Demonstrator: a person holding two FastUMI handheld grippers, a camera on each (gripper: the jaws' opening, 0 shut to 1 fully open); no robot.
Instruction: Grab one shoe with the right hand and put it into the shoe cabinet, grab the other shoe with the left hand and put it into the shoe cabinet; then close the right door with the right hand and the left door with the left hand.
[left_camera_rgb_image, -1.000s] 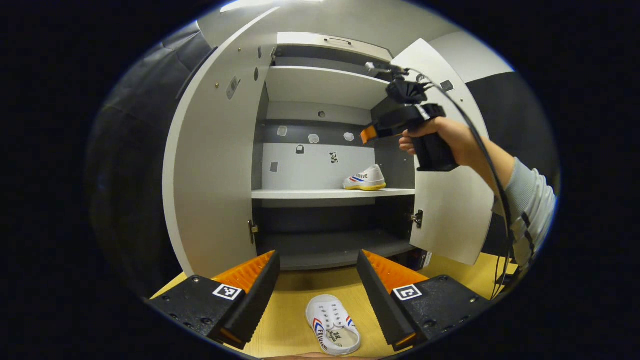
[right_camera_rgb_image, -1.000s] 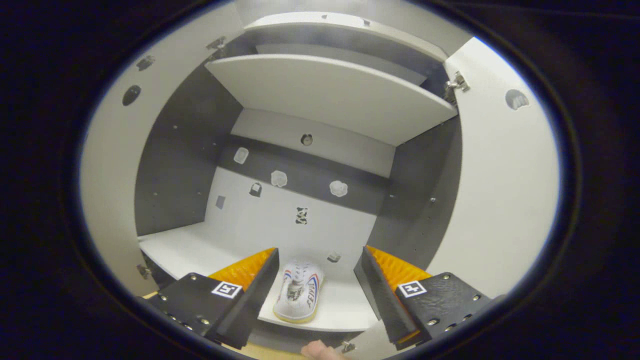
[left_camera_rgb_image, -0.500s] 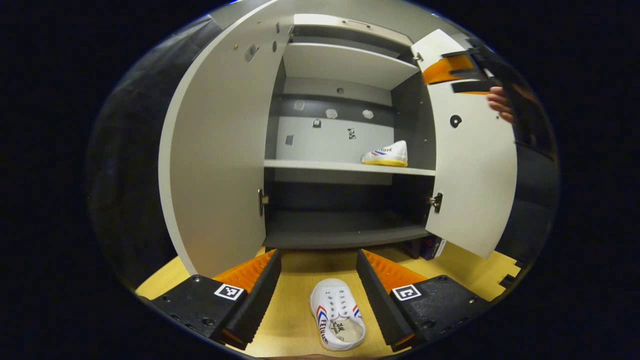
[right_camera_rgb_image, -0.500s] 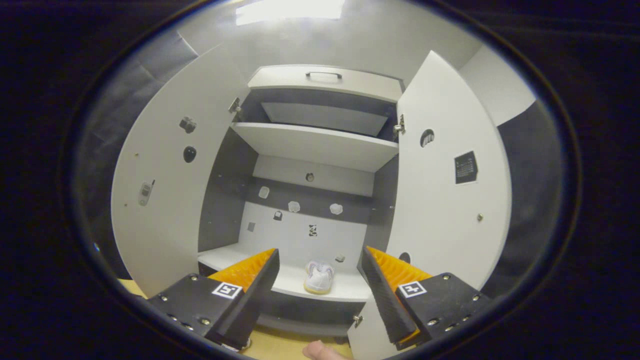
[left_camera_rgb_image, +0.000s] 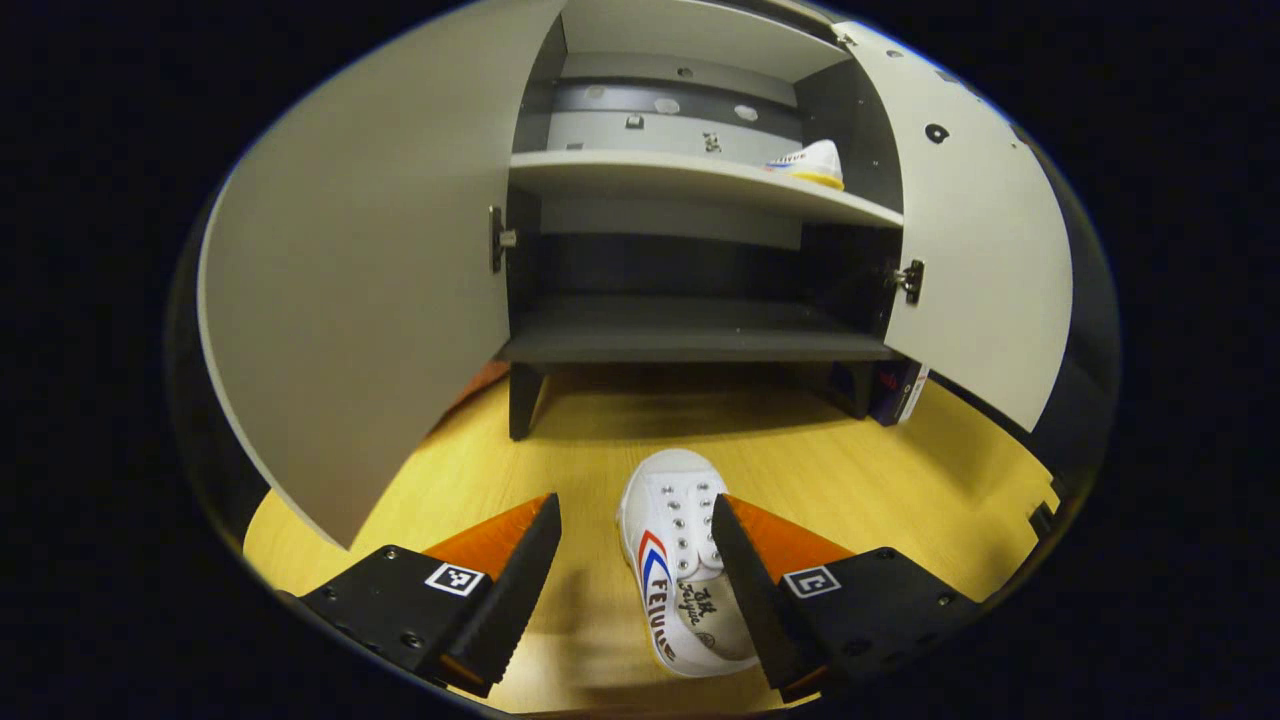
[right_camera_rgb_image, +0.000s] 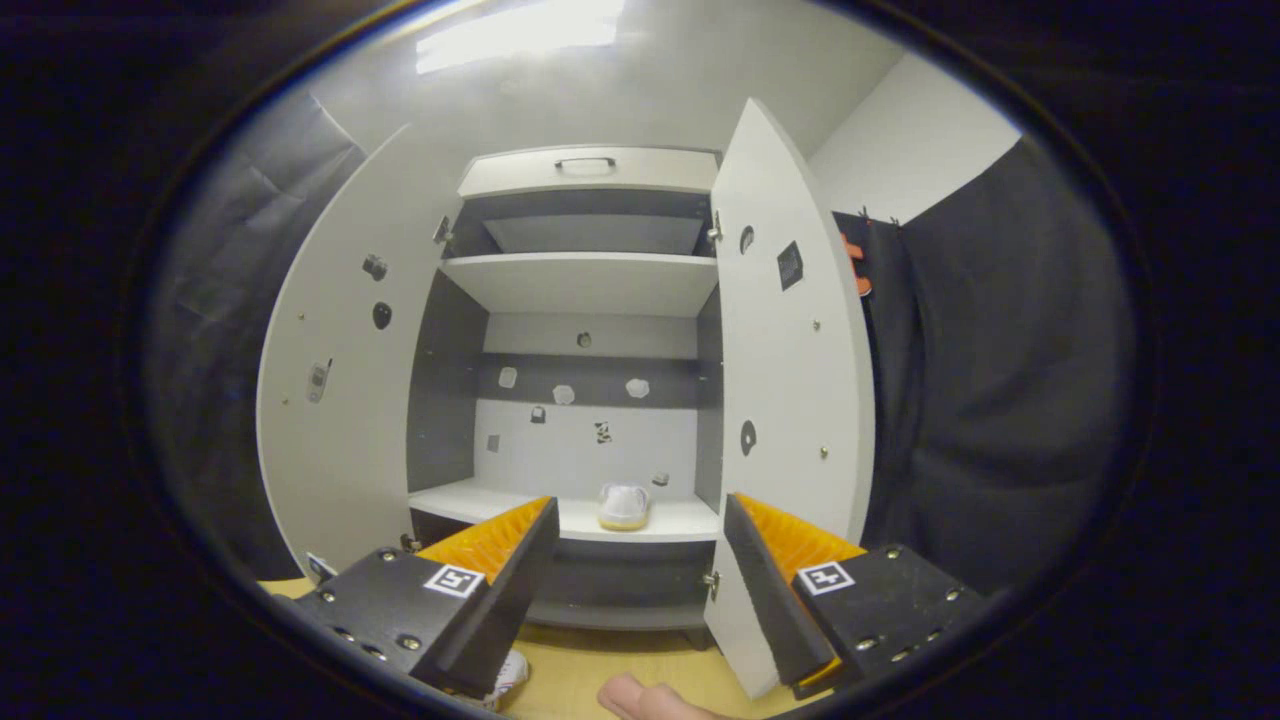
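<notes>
A white sneaker (left_camera_rgb_image: 672, 562) with red and blue stripes lies on the wooden floor in front of the shoe cabinet (left_camera_rgb_image: 690, 330). My left gripper (left_camera_rgb_image: 635, 525) hangs open just above it, and the right finger (left_camera_rgb_image: 745, 575) overlaps the shoe's side. The other sneaker (left_camera_rgb_image: 812, 164) stands on the cabinet's white middle shelf, at the right end; in the right gripper view this shelved sneaker (right_camera_rgb_image: 624, 505) shows heel-on. My right gripper (right_camera_rgb_image: 640, 525) is open and empty, well back from the cabinet. The left door (left_camera_rgb_image: 360, 290) and the right door (left_camera_rgb_image: 975, 260) are swung open.
A dark lower shelf (left_camera_rgb_image: 690, 345) sits under the white one. A small box (left_camera_rgb_image: 900, 392) stands on the floor behind the right door. A fingertip (right_camera_rgb_image: 640, 697) shows at the bottom of the right gripper view, and a shoe's toe (right_camera_rgb_image: 510, 672) peeks below the left finger there.
My left gripper has dropped toward the floor sneaker, which now lies between its fingers. My right gripper has drawn back out of the cabinet, leaving its sneaker on the shelf.
</notes>
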